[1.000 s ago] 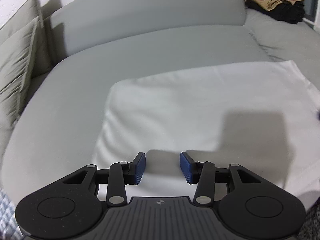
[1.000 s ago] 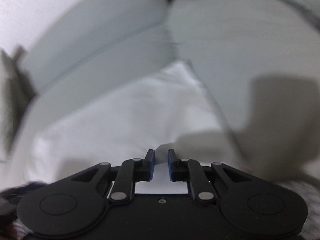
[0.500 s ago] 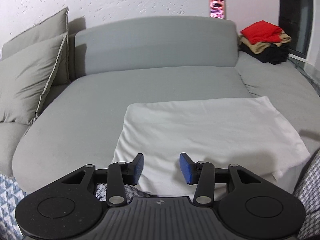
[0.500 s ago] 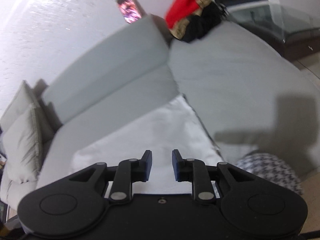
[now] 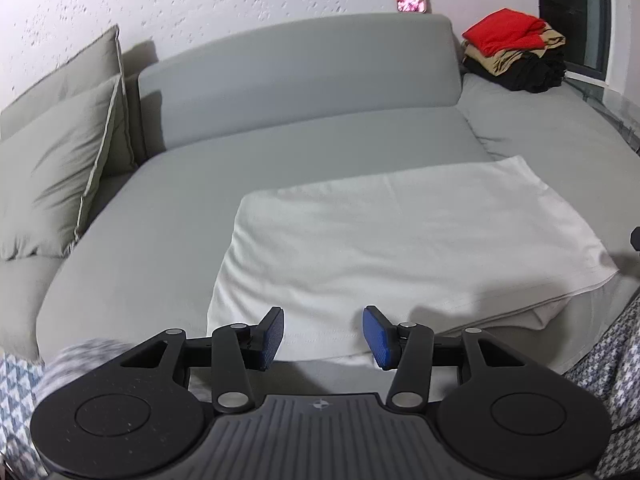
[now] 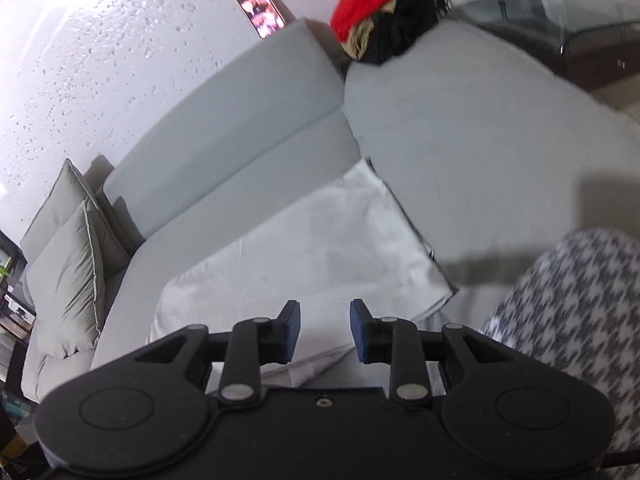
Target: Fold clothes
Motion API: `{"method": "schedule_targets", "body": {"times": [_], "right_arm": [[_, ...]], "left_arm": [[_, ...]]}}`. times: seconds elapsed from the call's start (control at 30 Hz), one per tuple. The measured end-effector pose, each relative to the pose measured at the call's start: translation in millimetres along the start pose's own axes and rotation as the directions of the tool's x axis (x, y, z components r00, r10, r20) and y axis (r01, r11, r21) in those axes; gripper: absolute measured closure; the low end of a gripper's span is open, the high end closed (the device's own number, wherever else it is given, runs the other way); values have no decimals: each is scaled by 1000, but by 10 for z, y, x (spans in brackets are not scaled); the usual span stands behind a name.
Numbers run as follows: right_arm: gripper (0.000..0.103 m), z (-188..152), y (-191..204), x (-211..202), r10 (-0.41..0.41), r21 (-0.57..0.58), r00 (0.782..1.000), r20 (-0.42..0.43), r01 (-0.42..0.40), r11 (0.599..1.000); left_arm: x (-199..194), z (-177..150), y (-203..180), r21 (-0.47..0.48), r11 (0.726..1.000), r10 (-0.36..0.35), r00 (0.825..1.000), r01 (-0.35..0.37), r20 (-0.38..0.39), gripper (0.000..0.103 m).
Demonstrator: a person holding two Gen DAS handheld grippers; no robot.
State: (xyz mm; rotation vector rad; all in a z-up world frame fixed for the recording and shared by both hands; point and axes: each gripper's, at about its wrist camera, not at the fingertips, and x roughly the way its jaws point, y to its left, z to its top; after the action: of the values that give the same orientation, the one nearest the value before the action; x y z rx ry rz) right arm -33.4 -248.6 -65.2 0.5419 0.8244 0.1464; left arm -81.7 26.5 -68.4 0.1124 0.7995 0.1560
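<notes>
Two handheld grippers hover over the near edge of a grey fabric sofa [image 5: 168, 216], and both have pulled back and lifted within the last second. A second ago they sat low over a white cotton garment [image 5: 400, 248]; now each camera takes in the whole sofa and the speckled white wall behind it. The left gripper [image 5: 323, 334] has its blue-padded jaws spread wide and holds nothing. The right gripper [image 6: 325, 332], which was nearly closed a second ago, now stands parted and empty too.

The white garment lies just ahead of and below both grippers as a flat rectangle, with a doubled layer showing along its near edge and right corner. This suggests that one fold has just been laid down and let go, and the cloth probably needs another fold or a move to the pile.

Far ahead and to the right of the left gripper, a stack of folded red, tan and black clothes [image 5: 514, 54] sits on the sofa's far section.
</notes>
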Motion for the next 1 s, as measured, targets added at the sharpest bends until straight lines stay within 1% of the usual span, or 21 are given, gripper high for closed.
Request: {"method": "schedule_targets", "body": {"times": [0.13, 0.23, 0.27, 0.4, 0.47, 0.53, 0.6, 0.63, 0.67, 0.73, 0.8, 0.87, 0.93, 1.0], "right_arm": [[75, -41, 22, 183, -26, -12, 999, -35, 25, 1000], [75, -39, 45, 335, -44, -20, 998, -51, 43, 999], [75, -26, 69, 401, -51, -32, 997, -61, 49, 998], [75, 59, 234, 689, -82, -119, 992, -93, 71, 990], [75, 110, 333, 841, -97, -164, 991, -96, 81, 983], [75, 113, 369, 964, -116, -190, 988, -99, 96, 977], [75, 47, 346, 1027, -137, -215, 986, -97, 114, 970], [74, 13, 334, 1059, -148, -227, 984, -96, 123, 966], [74, -20, 322, 1090, -159, -239, 983, -95, 132, 962], [73, -103, 301, 1092, -170, -268, 980, -99, 139, 953], [73, -207, 272, 947, -166, -290, 980, -109, 128, 948], [71, -278, 194, 783, -140, -269, 982, -126, 102, 958], [70, -339, 69, 603, -57, -223, 992, -111, 31, 974], [65, -386, -40, 464, 6, -181, 998, -66, -17, 983]], "left_arm": [[186, -59, 84, -33, 999, -2, 999, 1, -39, 55], [317, 14, 127, -35, 999, 0, 999, -2, -45, 55], [366, 67, 122, -24, 1000, 10, 999, -11, -33, 55], [633, 310, 87, 19, 996, 91, 996, -92, 17, 55], [809, 360, 115, 2, 992, 124, 992, -124, -12, 55], [945, 317, 162, -15, 990, 142, 988, -143, -56, 55], [1058, 207, 190, -5, 985, 168, 979, -170, -114, 54], [1075, 140, 194, 8, 983, 182, 975, -183, -125, 53], [1027, 90, 188, 23, 982, 189, 975, -188, -113, 53], [909, 29, 165, 55, 981, 191, 974, -186, -125, 53], [789, -49, 166, 66, 984, 175, 974, -167, -142, 53], [654, -141, 204, 38, 991, 131, 982, -127, -136, 54], [516, -195, 263, -16, 996, 84, 992, -86, -98, 53], [413, -199, 291, -60, 996, 62, 997, -65, -54, 53]]}}
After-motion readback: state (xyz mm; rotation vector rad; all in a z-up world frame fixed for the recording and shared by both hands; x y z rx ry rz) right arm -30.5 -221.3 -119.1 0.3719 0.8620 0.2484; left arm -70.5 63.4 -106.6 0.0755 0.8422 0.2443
